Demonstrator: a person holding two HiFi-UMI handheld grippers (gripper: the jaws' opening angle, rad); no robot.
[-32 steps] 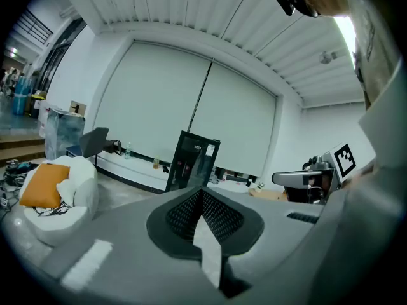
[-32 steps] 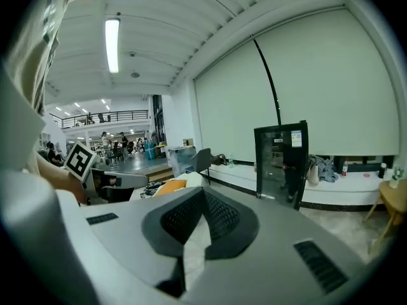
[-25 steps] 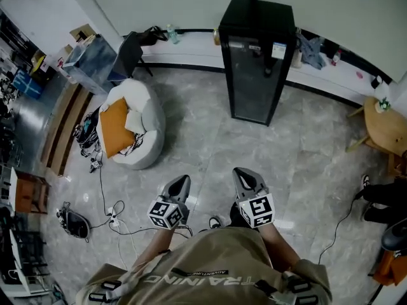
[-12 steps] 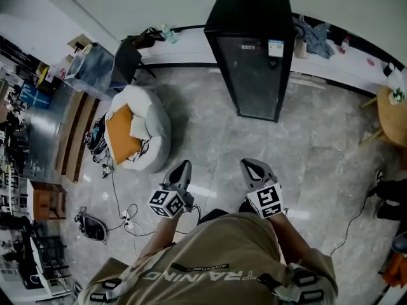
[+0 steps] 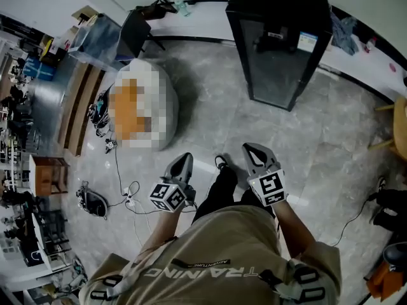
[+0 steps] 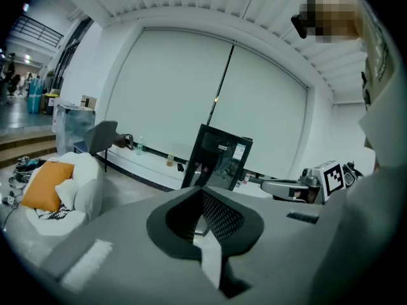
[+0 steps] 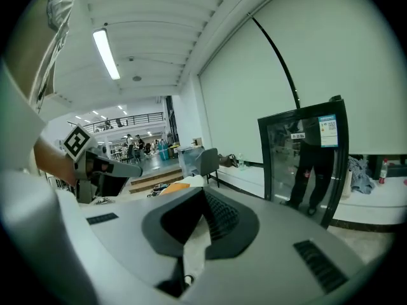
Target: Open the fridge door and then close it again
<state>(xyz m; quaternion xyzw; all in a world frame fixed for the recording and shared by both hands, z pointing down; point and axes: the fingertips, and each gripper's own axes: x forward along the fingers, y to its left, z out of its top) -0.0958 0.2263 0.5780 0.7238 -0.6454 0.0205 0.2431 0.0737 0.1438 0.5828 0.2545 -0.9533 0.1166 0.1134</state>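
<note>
fridge (image 5: 280, 8) is standing closed, upper right. left gripper (image 5: 181, 165) and right gripper (image 5: 255, 152) are hovering lower centre, jaws together, empty. approach likely in hand; next is calling for reaching its door (image 5: 280, 68).

What I can't make out

From my head view the fridge (image 5: 283, 56) loses its top to the upper edge, and I can't read its door label (image 5: 308, 42), which is too small. A mosaic patch covers the white seat (image 6: 79, 192) there. The right edge cuts the round wooden tabletop (image 5: 402, 126). The people (image 7: 130, 142) in the far hall are mere specks.
</note>
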